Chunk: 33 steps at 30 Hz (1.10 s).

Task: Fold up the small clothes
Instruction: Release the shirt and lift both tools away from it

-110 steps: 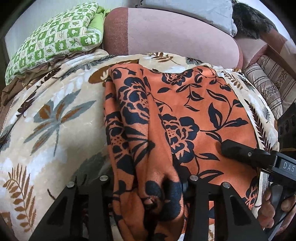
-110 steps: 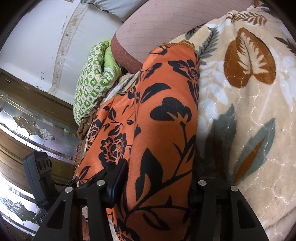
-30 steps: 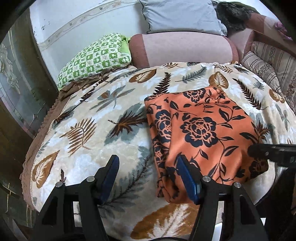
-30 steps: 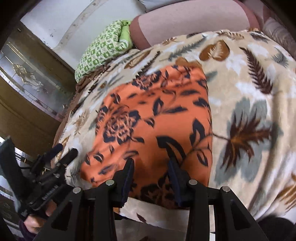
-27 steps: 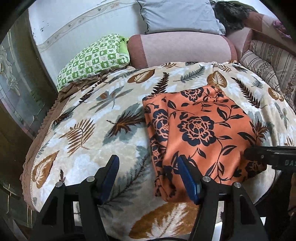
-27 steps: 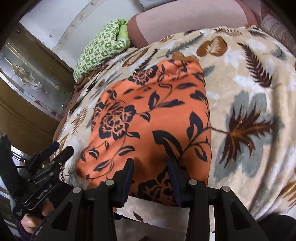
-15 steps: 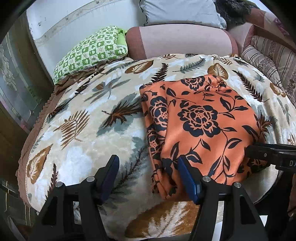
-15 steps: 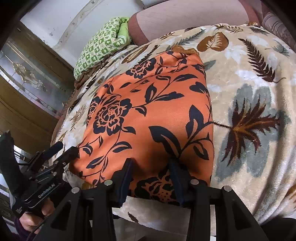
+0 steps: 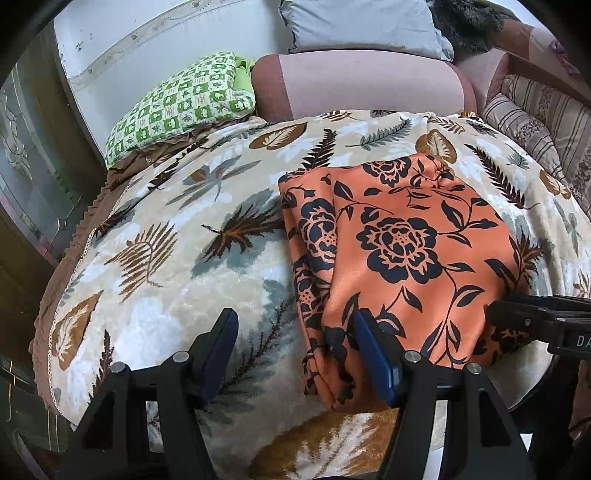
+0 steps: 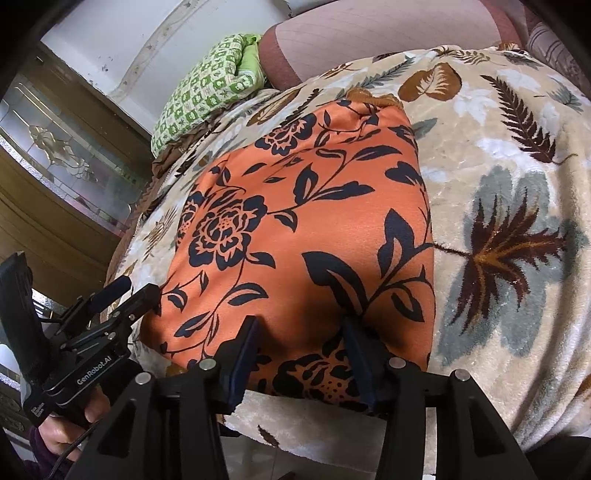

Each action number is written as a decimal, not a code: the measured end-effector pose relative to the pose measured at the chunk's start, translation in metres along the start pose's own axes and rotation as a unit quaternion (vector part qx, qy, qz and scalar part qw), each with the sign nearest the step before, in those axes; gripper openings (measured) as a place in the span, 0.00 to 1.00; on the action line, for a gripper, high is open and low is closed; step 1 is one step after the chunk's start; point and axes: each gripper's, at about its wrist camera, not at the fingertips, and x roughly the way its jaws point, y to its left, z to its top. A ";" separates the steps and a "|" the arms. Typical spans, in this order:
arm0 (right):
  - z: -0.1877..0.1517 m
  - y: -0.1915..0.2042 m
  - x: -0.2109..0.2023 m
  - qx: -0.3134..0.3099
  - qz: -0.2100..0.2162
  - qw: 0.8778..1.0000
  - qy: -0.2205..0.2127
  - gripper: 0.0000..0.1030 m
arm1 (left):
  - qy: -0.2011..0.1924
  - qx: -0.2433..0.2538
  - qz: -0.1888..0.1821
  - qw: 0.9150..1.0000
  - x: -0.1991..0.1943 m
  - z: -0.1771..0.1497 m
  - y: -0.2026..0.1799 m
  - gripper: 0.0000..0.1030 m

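An orange cloth with a dark blue flower print (image 9: 399, 258) lies folded flat on a leaf-patterned blanket (image 9: 166, 258). My left gripper (image 9: 295, 343) is open above the cloth's near left corner; its right finger (image 9: 373, 354) stands over the folded edge without pressing. In that view my right gripper (image 9: 535, 321) reaches in over the near right corner. In the right wrist view the cloth (image 10: 303, 229) fills the middle. The right gripper (image 10: 299, 350) straddles its near edge with its jaws opening and the pads off the fabric. The left gripper (image 10: 122, 295), held by a hand (image 10: 66, 424), is at the lower left.
A green checked pillow (image 9: 181, 107), a pink bolster (image 9: 369, 85) and a grey pillow (image 9: 358, 26) line the far side. Striped cushions (image 9: 535, 107) are at the right. A wooden cabinet with patterned glass (image 10: 55, 166) stands left of the bed. The blanket's near edge drops off just below the grippers.
Earlier both grippers held the cloth bunched close up; now it lies flat and both have drawn back. Over the last second the right jaws have widened; the left jaws have stayed the same.
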 end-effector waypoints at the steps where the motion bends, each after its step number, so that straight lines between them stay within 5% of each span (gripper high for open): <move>1: 0.000 0.000 0.000 0.000 0.000 1.000 0.000 0.50 | 0.001 0.000 0.000 1.000 0.001 0.000 0.000 0.64; 13: 0.002 0.006 -0.025 -0.005 0.016 0.998 -0.063 0.50 | 0.007 -0.004 0.000 1.000 0.006 -0.004 0.001 0.64; 18: 0.004 -0.003 -0.007 0.013 0.014 1.000 -0.021 0.51 | 0.010 -0.005 -0.002 1.000 0.010 -0.005 0.001 0.64; 25: 0.003 0.009 -0.012 -0.017 -0.007 0.999 -0.031 0.50 | 0.008 -0.008 -0.002 1.000 0.006 -0.003 0.005 0.64; 33: 0.000 0.024 -0.064 -0.035 -0.020 0.992 -0.123 0.58 | -0.019 -0.020 -0.003 1.000 -0.023 0.007 0.010 0.64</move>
